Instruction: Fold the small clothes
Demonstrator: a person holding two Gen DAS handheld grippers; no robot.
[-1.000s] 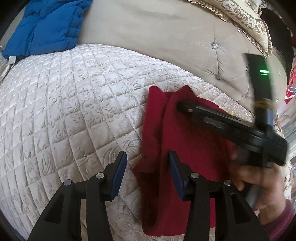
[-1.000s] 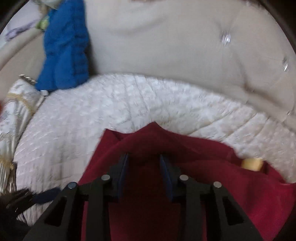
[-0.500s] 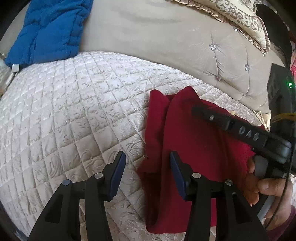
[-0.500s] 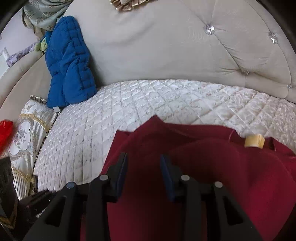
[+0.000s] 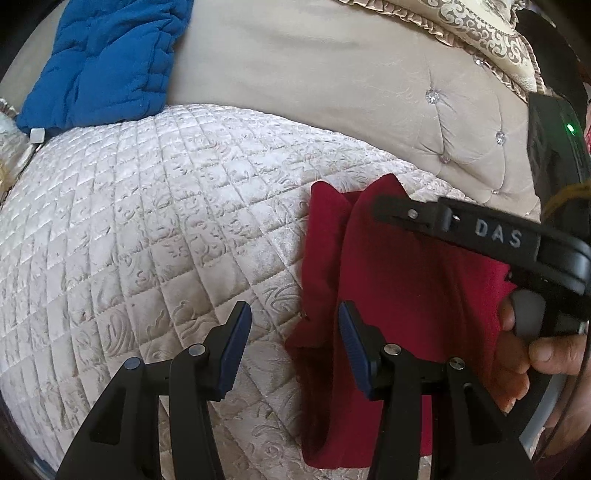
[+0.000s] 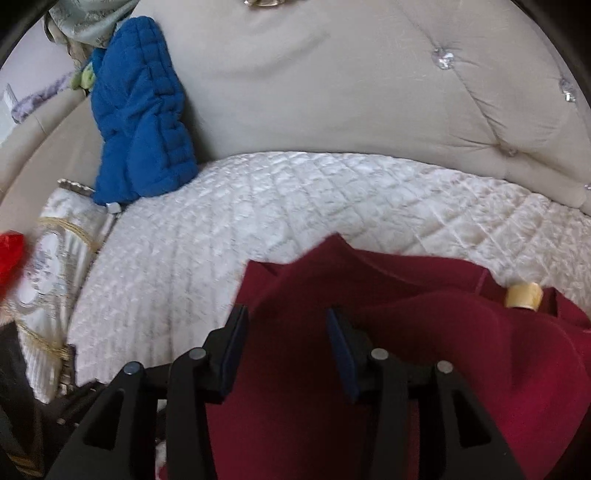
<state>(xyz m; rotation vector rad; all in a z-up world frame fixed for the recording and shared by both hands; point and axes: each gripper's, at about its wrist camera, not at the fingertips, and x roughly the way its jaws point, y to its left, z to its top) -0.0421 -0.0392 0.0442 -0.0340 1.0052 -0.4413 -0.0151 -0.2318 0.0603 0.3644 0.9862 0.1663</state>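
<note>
A dark red garment (image 5: 402,280) lies partly folded on the quilted cream seat cushion (image 5: 147,221), with a pale yellow tag (image 6: 522,295) near its far edge. My left gripper (image 5: 293,332) hovers open over the garment's left edge, and nothing is pinched between its blue pads. My right gripper (image 6: 286,339) is above the red cloth (image 6: 388,354). Its jaws are opening, and the cloth shows below the gap with no pad pressing on it. In the left wrist view the right gripper (image 5: 391,212) reaches over the garment from the right, held by a person's hand (image 5: 535,347).
A blue quilted garment (image 5: 107,62) leans on the tufted beige backrest (image 5: 332,81) at the far left. An ornate gold pillow (image 5: 480,33) sits at the back right, a cream pillow (image 6: 55,266) left of the cushion. Something red (image 6: 9,251) shows at the left edge.
My right gripper's jaws have spread wider over the red cloth, and that gripper has shifted slightly. My left gripper has stayed put, still open.
</note>
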